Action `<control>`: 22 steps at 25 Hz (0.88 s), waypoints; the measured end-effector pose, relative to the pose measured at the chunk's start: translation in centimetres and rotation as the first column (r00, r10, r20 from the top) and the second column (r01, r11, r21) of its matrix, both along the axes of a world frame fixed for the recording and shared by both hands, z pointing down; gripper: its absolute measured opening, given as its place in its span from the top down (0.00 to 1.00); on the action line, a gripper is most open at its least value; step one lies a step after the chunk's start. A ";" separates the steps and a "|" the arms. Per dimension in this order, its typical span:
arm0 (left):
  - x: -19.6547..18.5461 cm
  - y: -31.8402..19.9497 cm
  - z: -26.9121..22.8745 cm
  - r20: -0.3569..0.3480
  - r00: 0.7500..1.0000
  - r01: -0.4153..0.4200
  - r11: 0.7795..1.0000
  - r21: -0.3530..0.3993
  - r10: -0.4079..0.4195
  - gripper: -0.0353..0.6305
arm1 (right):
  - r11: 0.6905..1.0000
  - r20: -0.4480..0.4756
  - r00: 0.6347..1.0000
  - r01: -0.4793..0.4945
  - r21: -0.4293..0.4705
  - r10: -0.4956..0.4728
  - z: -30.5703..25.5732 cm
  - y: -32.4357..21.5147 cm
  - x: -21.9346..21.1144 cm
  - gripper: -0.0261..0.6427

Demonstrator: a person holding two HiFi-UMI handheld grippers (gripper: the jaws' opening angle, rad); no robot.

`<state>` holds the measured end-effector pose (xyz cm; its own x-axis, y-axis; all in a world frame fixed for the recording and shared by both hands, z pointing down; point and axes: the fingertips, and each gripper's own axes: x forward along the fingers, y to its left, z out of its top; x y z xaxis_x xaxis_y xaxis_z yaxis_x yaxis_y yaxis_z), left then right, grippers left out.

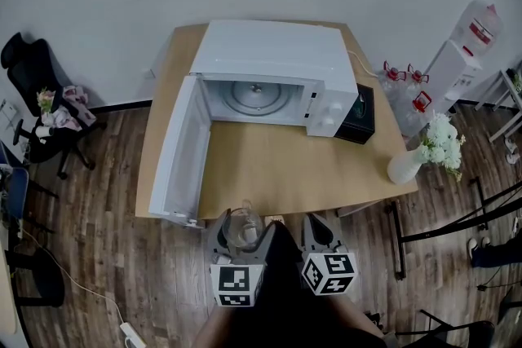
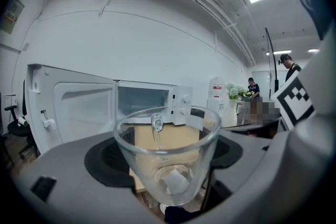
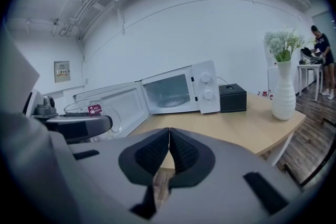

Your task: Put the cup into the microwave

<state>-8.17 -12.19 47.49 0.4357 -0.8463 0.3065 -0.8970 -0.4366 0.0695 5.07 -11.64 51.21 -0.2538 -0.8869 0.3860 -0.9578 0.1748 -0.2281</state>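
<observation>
A clear glass cup (image 2: 167, 157) sits upright between the jaws of my left gripper (image 2: 165, 165), which is shut on it; in the head view the cup (image 1: 242, 227) hangs just off the table's near edge. The white microwave (image 1: 273, 76) stands at the back of the wooden table (image 1: 277, 171), its door (image 1: 179, 149) swung wide open to the left and the glass turntable (image 1: 254, 97) showing inside. My right gripper (image 3: 168, 152) is shut with nothing in it, beside the left one (image 1: 241, 234) at the near edge; the right gripper (image 1: 320, 236) shows there too.
A black box (image 1: 359, 115) sits right of the microwave. A white vase of flowers (image 1: 408, 163) stands at the table's right corner. Water bottles and a dispenser (image 1: 453, 65) are beyond on the right, an office chair (image 1: 45, 106) on the left. Wooden floor surrounds the table.
</observation>
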 end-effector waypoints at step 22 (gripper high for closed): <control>1.2 -8.8 -0.3 0.004 0.999 0.035 0.999 -0.012 -0.035 0.35 | 1.000 -0.006 0.999 0.031 -0.003 -0.031 -0.7 -9.6 1.4 0.97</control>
<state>-6.97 -21.03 47.21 0.4051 -0.8572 0.3180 -0.9118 -0.4045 0.0712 6.50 -21.27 50.55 -0.2790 -0.8775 0.3901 -0.9533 0.2042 -0.2226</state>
